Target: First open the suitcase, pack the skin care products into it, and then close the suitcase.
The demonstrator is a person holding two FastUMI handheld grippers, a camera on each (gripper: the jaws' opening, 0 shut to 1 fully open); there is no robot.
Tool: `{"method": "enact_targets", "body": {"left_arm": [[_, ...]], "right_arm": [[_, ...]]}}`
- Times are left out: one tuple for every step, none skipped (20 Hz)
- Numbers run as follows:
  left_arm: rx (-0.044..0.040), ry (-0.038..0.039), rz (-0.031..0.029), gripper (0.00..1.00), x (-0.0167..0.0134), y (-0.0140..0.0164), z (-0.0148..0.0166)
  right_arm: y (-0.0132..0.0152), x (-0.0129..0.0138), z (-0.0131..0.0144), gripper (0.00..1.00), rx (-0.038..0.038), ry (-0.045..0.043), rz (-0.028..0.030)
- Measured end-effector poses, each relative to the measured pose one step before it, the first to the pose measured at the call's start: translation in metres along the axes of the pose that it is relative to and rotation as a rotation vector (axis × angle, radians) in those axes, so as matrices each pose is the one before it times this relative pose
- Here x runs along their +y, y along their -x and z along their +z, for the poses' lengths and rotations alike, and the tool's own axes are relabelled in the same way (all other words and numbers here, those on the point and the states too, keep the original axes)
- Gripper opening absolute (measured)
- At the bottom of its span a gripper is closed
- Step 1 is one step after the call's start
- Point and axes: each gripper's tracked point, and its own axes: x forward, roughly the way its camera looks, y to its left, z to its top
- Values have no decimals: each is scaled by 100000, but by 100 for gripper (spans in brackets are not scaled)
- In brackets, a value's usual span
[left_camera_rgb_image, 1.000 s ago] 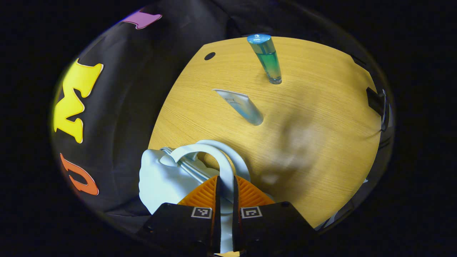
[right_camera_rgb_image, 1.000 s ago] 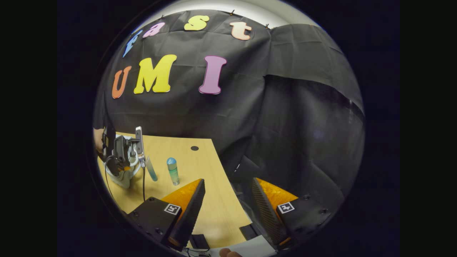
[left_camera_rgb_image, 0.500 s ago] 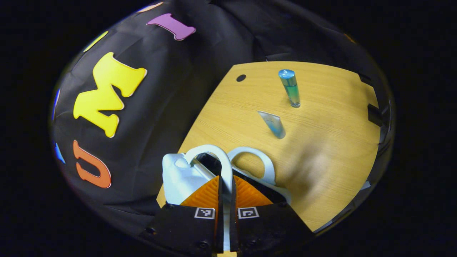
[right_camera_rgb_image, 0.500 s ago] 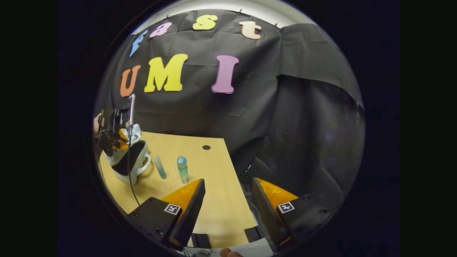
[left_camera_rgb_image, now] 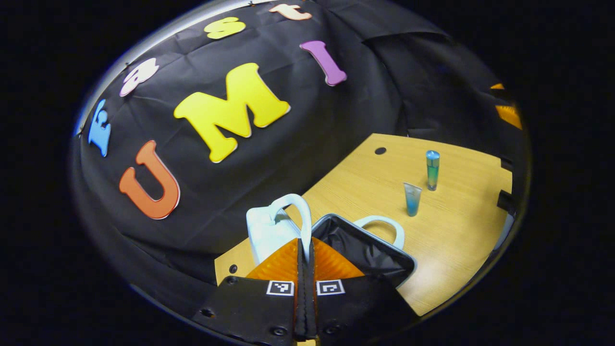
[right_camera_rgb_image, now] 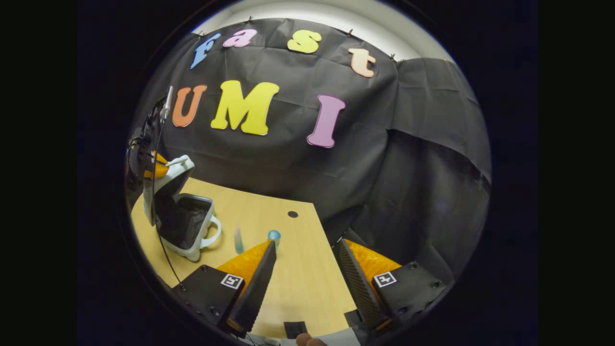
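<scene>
Pale-blue suitcase (right_camera_rgb_image: 185, 226) lies open on table (right_camera_rgb_image: 307, 288); left gripper (left_camera_rgb_image: 305, 247), raised, jaws clamped on lid handle (left_camera_rgb_image: 300, 214). Right gripper (right_camera_rgb_image: 303, 262) hovers, jaws wide, empty. Tube (left_camera_rgb_image: 412, 198) and bottle (left_camera_rgb_image: 432, 169) stand beside suitcase.

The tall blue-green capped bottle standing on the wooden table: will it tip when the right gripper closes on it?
Probably, if nudged. The tall blue-green capped bottle stands upright on a narrow base, so a one-sided touch may topple it. Its round, glossy-looking body could roll or slip. The right gripper is open; a low, centred grip seems safest.
</scene>
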Motion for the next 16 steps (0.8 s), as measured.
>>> {"method": "enact_targets", "body": {"left_arm": [[-788, 3690, 1635, 3, 1494, 430, -346], [-693, 3459, 2357, 3, 1683, 494, -423], [-403, 3680, 2571, 3, 1671, 439, -379], [-314, 3794, 1953, 3, 1735, 471, -466], [61, 4698, 1826, 3, 1428, 262, -577], [747, 4690, 1299, 3, 1758, 232, -802], [524, 4505, 1395, 3, 1672, 102, -580], [679, 4621, 956, 3, 1674, 39, -562], [527, 4320, 381, 3, 1528, -23, -583], [645, 3616, 592, 3, 1570, -58, -699], [771, 2795, 777, 3, 1342, -2, -959], [702, 2145, 915, 3, 1174, 20, -922], [550, 2498, 624, 3, 1182, 5, -813], [984, 2446, 726, 3, 1098, 49, -742], [356, 2495, 538, 3, 1091, 46, -693], [597, 2541, 698, 3, 1048, -118, -843]], "right_arm": [[306, 1006, 768, 78, -1147, 1069, 290], [68, 814, 721, 80, -1230, 1364, 38], [197, 856, 726, 80, -1105, 1354, 226], [127, 905, 576, 80, -926, 887, 763], [241, 1065, 742, 80, -1285, 90, 1311], [-127, 1042, 558, 80, -767, 545, 841], [-22, 941, 373, 80, -356, 650, 1061], [79, 1013, 300, 80, -198, 551, 1158], [0, 899, 355, 80, -230, 462, 924], [81, 918, 272, 80, -234, 608, 906], [-48, 921, 198, 80, 6, 419, 1003], [47, 837, 22, 79, 245, 347, 1030], [-2, 801, 54, 80, 241, 255, 698], [-113, 725, -51, 80, 497, 159, 910], [-20, 641, 66, 80, 392, 154, 751], [-116, 678, 21, 80, 244, 341, 787]]}}
